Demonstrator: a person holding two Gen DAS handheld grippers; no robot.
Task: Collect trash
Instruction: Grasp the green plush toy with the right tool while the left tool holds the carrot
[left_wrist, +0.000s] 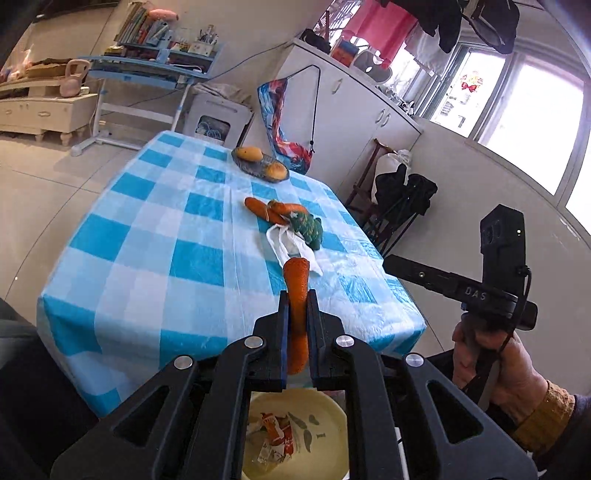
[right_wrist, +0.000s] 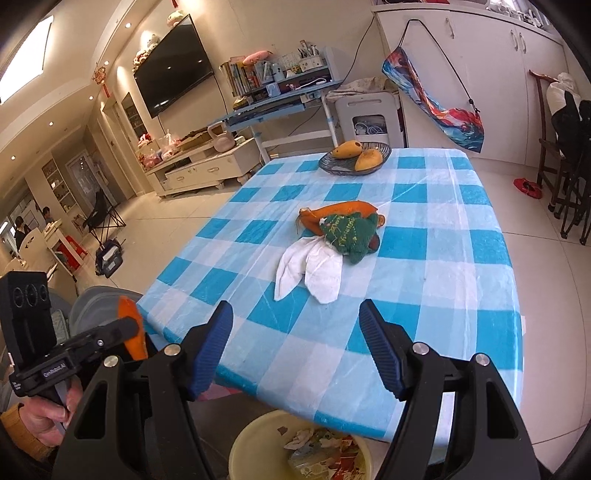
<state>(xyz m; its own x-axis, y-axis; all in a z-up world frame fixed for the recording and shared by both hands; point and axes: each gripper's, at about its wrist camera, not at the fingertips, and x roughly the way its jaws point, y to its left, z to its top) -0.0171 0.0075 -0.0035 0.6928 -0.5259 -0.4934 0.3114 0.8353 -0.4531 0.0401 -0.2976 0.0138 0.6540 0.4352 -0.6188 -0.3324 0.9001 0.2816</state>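
Peel (left_wrist: 296, 295) pinched in left gripper (left_wrist: 297, 306), hanging above bin (left_wrist: 332, 410) at table edge.
Right gripper (right_wrist: 295, 325) is gaping empty, facing tissue (right_wrist: 310, 267); the thin peel could be slipping out or landing on the cloth (left_wrist: 155, 236) if released off-centre.

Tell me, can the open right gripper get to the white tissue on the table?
Probably yes. The right gripper is open and empty, and only bare tablecloth lies between it and the white tissue.
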